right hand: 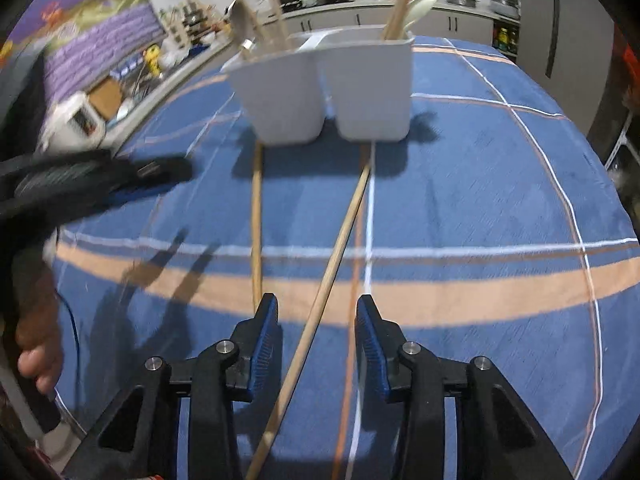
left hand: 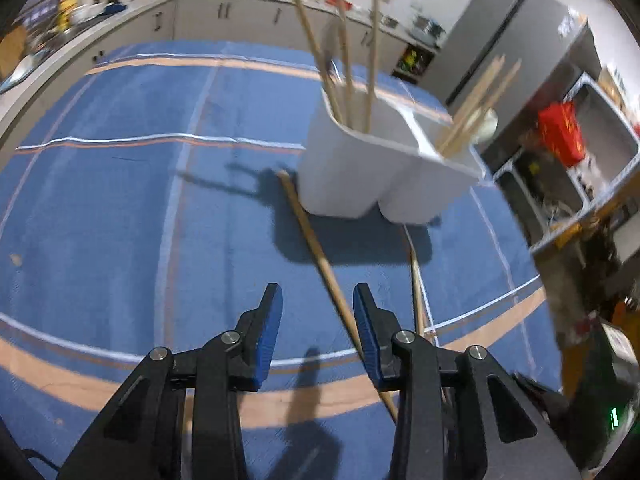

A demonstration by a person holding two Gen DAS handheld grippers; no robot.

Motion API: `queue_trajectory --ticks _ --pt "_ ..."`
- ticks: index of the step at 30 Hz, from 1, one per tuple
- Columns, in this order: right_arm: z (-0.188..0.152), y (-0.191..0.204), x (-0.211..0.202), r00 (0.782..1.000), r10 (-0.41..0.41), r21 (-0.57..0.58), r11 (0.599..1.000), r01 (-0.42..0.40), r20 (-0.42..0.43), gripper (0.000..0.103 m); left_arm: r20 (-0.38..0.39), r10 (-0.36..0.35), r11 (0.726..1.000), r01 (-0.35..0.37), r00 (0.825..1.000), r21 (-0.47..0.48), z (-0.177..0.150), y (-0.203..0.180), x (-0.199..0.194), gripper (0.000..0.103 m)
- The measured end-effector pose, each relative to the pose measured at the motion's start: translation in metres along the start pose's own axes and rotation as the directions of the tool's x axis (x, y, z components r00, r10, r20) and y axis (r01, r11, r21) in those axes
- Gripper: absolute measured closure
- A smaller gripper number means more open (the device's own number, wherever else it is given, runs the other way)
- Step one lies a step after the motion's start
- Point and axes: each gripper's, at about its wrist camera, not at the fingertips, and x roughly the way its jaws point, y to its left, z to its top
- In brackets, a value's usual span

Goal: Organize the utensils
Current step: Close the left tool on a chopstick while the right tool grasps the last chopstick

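Blue cloth (right hand: 480, 200) with peach and white stripes covers the table, and a kitchen counter runs along behind it. On the cloth we have a white two-compartment holder (right hand: 324, 92) already carrying several upright chopsticks and a spoon or two. Two chopsticks lie loose in front of it: the left chopstick (right hand: 256, 216) runs straight out from the holder's foot, and the right chopstick (right hand: 340, 248) slants down toward us.

Our right gripper (right hand: 316, 320) stands partly open with the right chopstick passing between its jaws, neither pad pressing on it. Our left gripper (left hand: 318, 308) is also partly open — the left chopstick (left hand: 316, 248) lies just inside its right-hand pad, close to touching, not held.

The risks, as we judge them:
- Thin round sticks on soft cloth roll; a pad closing off-centre could flick one aside rather than pinch it.
- The left stick sits so near one pad that closing may push it sideways.
- Both far ends reach the holder's foot — dragging instead of lifting could nudge or tip it.
- The two grippers work close together and could knock into each other.
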Motion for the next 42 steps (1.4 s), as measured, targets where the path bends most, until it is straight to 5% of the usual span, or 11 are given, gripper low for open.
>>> queue_trajectory --ticks 6,10,13,14,17,20,29,31,32,34,42 --pt "-0.023 0.007 -0.008 0.999 -0.032 -0.03 0.999 0.032 0.022 0.061 -0.043 0.058 0.996 -0.055 0.997 0.075 -0.009 -0.02 0.04 0.068" --pt "-0.03 0.014 -0.008 0.995 -0.087 -0.074 0.993 0.09 0.046 0.075 -0.017 0.073 0.993 -0.071 0.997 0.097 -0.008 -0.028 0.049 0.068" --pt "-0.034 0.017 -0.009 0.994 -0.102 -0.104 0.989 0.106 0.044 0.091 0.005 0.08 0.989 -0.08 0.997 0.127 -0.01 -0.032 0.05 0.09" --pt "-0.034 0.018 -0.01 0.994 -0.108 -0.108 0.988 0.111 0.034 0.093 0.007 0.076 0.989 -0.076 0.997 0.124 -0.01 -0.031 0.049 0.091" --pt "-0.031 0.014 -0.013 0.993 -0.115 -0.102 0.988 0.114 0.003 0.094 0.002 0.035 0.996 -0.035 0.999 0.08 -0.009 -0.022 0.043 0.103" --pt "-0.032 0.0 -0.018 0.992 -0.12 -0.074 0.99 0.118 -0.027 0.096 -0.049 -0.018 0.999 0.02 0.999 0.027 -0.015 -0.009 0.034 0.103" --pt "-0.058 -0.042 -0.045 0.985 -0.155 -0.051 0.987 0.151 -0.076 0.096 -0.098 -0.039 0.999 0.036 0.994 -0.034 -0.053 0.02 -0.002 0.103" --pt "-0.06 -0.046 -0.047 0.983 -0.166 -0.041 0.986 0.164 -0.074 0.096 -0.093 -0.031 0.998 0.025 0.995 -0.061 -0.044 0.021 0.001 0.093" --pt "-0.061 -0.046 -0.05 0.984 -0.166 -0.037 0.986 0.163 -0.072 0.096 -0.079 -0.028 0.998 0.023 0.996 -0.065 -0.038 0.019 0.005 0.074" --pt "-0.061 -0.046 -0.05 0.983 -0.172 -0.033 0.985 0.17 -0.067 0.096 -0.051 0.018 0.998 -0.021 0.999 -0.058 -0.027 0.011 0.014 0.054" --pt "-0.058 -0.048 -0.047 0.986 -0.157 0.015 0.987 0.158 -0.048 0.096 -0.019 0.201 0.975 -0.198 0.979 0.103 -0.003 -0.035 0.049 0.052"
